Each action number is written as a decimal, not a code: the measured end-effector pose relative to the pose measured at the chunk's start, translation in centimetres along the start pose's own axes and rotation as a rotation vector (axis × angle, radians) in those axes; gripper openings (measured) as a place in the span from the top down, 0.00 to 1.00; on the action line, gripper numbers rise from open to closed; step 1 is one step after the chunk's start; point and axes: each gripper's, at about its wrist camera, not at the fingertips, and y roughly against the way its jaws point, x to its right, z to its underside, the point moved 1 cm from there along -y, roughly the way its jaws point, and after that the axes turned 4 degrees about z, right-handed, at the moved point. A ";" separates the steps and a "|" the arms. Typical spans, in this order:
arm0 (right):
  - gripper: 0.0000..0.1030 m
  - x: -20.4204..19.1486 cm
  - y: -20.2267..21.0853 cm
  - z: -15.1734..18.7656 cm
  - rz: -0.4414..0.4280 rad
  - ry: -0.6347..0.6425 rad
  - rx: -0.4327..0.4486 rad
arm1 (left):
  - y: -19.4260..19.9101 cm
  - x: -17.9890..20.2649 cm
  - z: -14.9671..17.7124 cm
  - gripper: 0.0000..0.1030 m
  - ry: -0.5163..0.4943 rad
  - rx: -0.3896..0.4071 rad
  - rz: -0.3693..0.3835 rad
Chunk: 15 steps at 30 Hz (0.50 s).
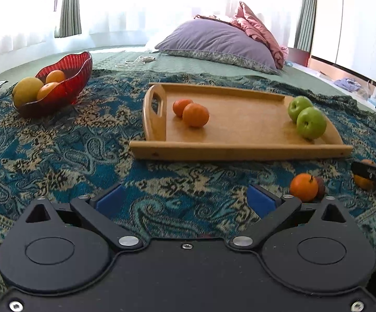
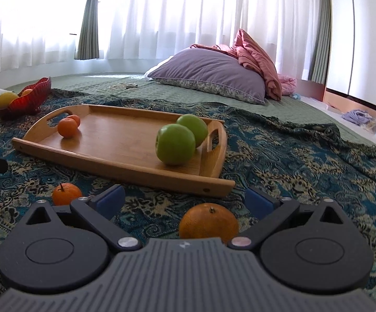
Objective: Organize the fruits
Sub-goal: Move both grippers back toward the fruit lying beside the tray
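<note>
Both grippers wide open, holding nothing. Right gripper [image 2: 185, 202] straddles a loose orange [image 2: 208, 222] on the patterned blanket [image 2: 305, 161], near side of the wooden tray [image 2: 125, 161]. Left gripper [image 1: 185, 200] is over bare cloth; small orange [image 1: 303, 186] to its right. Risks: soft bedding lets fruit roll when nudged; off-centre pinch squirts it sideways.

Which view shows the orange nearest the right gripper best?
The right wrist view: the orange lies whole and close on the blanket, between the open fingers of the right gripper. The left wrist view catches it only at the right edge, mostly hidden behind that gripper.
</note>
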 end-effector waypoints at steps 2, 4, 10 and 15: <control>0.00 0.2 -0.1 0.1 -0.001 -0.015 -0.009 | -0.1 -0.2 0.4 0.02 0.001 -0.013 -0.004; 0.00 0.3 -0.3 0.2 -0.004 -0.025 -0.018 | -0.1 -0.4 0.8 0.02 0.005 -0.021 -0.006; 0.00 0.1 -0.7 0.7 0.003 -0.015 -0.035 | -0.2 -0.7 1.6 0.02 0.008 -0.039 -0.013; 0.00 -0.3 -0.9 0.9 0.012 0.003 -0.049 | -0.1 -0.6 1.9 0.02 0.001 -0.033 -0.019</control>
